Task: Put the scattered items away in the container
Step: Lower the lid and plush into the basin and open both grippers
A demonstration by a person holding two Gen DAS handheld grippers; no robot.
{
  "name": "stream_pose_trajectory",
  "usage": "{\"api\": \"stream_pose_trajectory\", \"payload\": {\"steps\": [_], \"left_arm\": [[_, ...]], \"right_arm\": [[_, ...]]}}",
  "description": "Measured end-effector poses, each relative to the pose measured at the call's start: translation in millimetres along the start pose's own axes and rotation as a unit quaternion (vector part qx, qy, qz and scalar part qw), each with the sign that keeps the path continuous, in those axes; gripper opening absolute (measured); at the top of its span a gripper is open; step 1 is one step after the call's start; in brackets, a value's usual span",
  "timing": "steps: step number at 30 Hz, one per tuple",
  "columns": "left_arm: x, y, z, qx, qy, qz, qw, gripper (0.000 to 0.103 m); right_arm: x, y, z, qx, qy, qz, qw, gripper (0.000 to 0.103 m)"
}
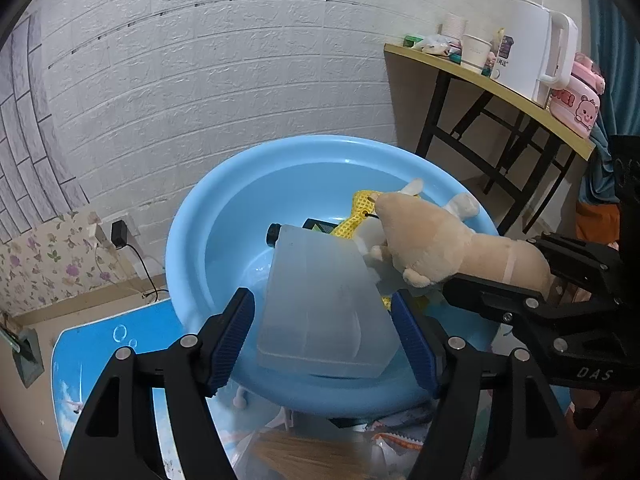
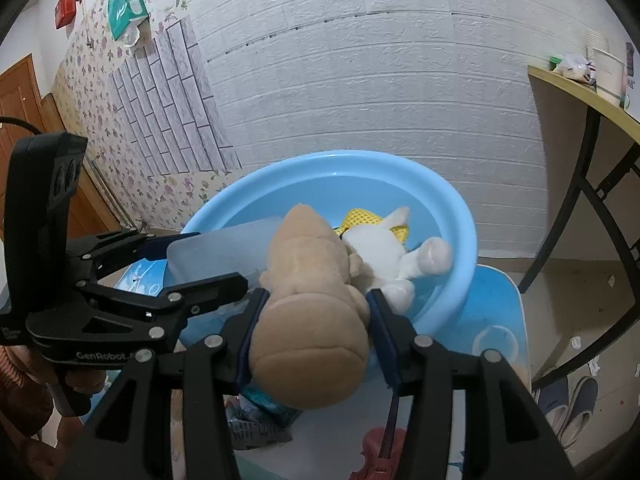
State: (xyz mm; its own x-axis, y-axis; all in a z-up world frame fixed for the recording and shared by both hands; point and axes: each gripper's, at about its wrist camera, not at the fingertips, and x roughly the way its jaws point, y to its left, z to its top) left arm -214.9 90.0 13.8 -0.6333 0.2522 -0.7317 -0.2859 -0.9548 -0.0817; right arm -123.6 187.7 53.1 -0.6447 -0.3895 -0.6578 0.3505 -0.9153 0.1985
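Observation:
A light blue basin (image 1: 188, 240) (image 2: 452, 216) stands on a blue patterned table. A yellow mesh item (image 1: 356, 220) (image 2: 360, 216) lies inside it. A translucent plastic bottle with a black cap (image 1: 320, 300) (image 2: 224, 252) sits between the pads of my left gripper (image 1: 324, 336), tilted over the basin's near rim; the pads stand a little off its sides. My right gripper (image 2: 316, 336) is shut on a tan and white plush dog (image 2: 312, 300) (image 1: 440, 236), held over the basin's near side. The right gripper shows in the left wrist view (image 1: 536, 292).
Loose items lie on the table below the basin: wrappers (image 1: 396, 436), a small red violin toy (image 2: 380, 452). A side table (image 1: 480, 80) at right carries a white kettle (image 1: 532, 48), cups and a pink box. Slippers (image 2: 572, 408) are on the floor.

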Motion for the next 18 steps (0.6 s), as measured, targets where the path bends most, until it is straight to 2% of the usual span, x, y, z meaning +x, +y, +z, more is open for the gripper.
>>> {"api": "stream_pose_trajectory", "payload": {"steps": [3, 5, 6, 18], "left_arm": [[-4, 0, -3, -0.002, -0.002, 0.002, 1.0, 0.071], [-8, 1, -4, -0.003, -0.004, 0.004, 1.0, 0.071], [-10, 2, -4, -0.005, -0.006, 0.005, 1.0, 0.071], [-47, 17, -21, -0.022, -0.025, 0.022, 0.9992, 0.071]], "right_arm": [[0, 2, 0, 0.002, 0.002, 0.0, 1.0, 0.055], [-1, 6, 0, 0.001, 0.003, 0.003, 1.0, 0.065], [-2, 8, 1, -0.001, 0.003, 0.005, 1.0, 0.067], [-34, 23, -1, -0.008, -0.022, -0.013, 1.0, 0.068]]}}
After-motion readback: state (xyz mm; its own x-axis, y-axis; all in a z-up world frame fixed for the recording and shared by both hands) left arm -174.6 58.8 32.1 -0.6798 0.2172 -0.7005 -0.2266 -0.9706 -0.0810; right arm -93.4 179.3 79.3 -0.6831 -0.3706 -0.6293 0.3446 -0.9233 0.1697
